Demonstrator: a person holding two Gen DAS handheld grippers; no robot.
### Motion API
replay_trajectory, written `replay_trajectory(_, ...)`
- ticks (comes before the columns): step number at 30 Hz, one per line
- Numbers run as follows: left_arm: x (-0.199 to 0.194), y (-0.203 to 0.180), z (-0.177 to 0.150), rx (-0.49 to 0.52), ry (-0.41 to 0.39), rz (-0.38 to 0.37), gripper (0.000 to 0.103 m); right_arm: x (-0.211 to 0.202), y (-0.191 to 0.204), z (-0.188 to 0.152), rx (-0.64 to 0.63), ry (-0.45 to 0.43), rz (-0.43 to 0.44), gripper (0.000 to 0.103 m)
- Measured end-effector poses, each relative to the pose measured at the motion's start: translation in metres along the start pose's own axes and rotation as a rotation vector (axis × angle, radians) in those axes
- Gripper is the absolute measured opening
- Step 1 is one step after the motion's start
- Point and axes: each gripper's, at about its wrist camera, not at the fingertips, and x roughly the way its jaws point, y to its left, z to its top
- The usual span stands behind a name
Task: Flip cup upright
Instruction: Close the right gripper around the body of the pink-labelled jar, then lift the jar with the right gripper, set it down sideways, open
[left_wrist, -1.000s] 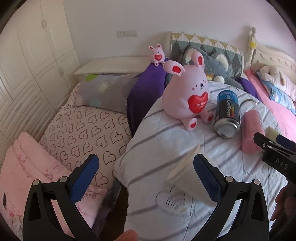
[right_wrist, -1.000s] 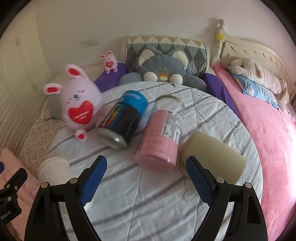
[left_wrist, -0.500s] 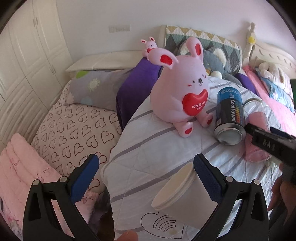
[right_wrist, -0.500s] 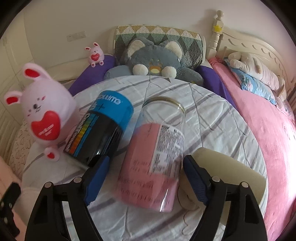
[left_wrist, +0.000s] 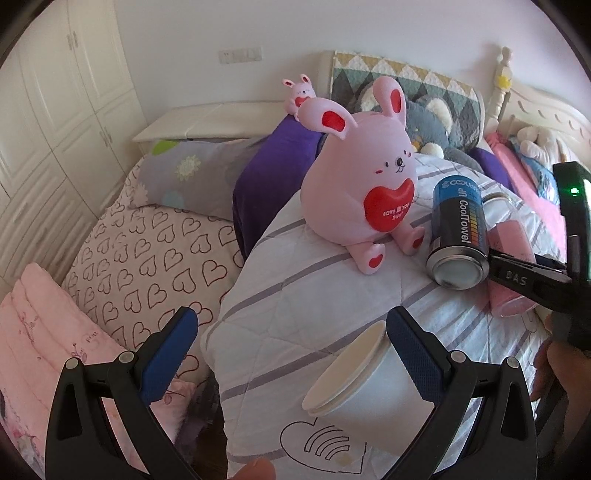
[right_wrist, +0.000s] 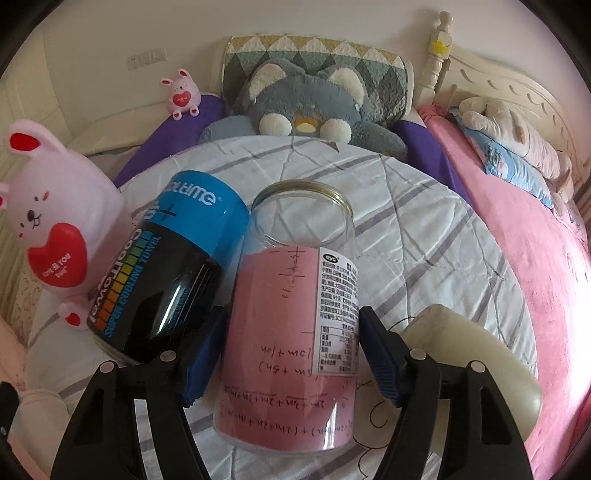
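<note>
Between the 2 blue pads of our right tool lies the clear cup, on its side on the striped white quilt that covers the bed, its open mouth pointing away from us toward the grey plush cat. A pink paper sheet with handwriting lines its inside and a white printed label sits on its wall. The right tool is part-way open, spread just wider than the cup; both pads sit close against its flanks, but we cannot tell if they are pressing it yet. Touching the cup's left side lies a blue and black CoolTowel can, also on its side, and just to the right of the tool lies a cream block.

Our left tool is wide open and holds nothing. A white paper cup lies on its side near the quilt's front edge, against the inner face of the right-hand pad, with its rim pointing toward the gap between the pads. A large pink rabbit toy sits upright on the quilt beyond it, beside the can, and in the left wrist view the right tool shows at the far right, reaching in by the can's base.
</note>
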Motion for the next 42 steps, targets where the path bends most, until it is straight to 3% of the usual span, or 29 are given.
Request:
replay_trajectory(5,-0.007,-0.001,-0.001,-0.006,-0.006,-0.001,0.103,0.009,0.007,0.004,-0.054,0.015,-0.028,0.071)
replay_trajectory(15,-0.031,0.000,-0.007,-0.004,-0.022,0.013,0.103,-0.020,-0.009,0.002,0.029,-0.036,0.096,0.071)
replay_trajectory(23,-0.067,0.004,-0.023,-0.010,-0.048,0.026,0.103,-0.074,-0.010,-0.014,0.031,-0.092,0.185,0.071)
replay_trajectory(31,-0.105,-0.001,-0.066,0.004,-0.053,0.049,0.103,-0.117,-0.019,-0.085,0.023,-0.074,0.239,0.071)
replay_trajectory(42,-0.140,-0.010,-0.132,0.017,-0.024,0.047,0.103,-0.134,-0.030,-0.183,0.035,-0.006,0.250,0.071)
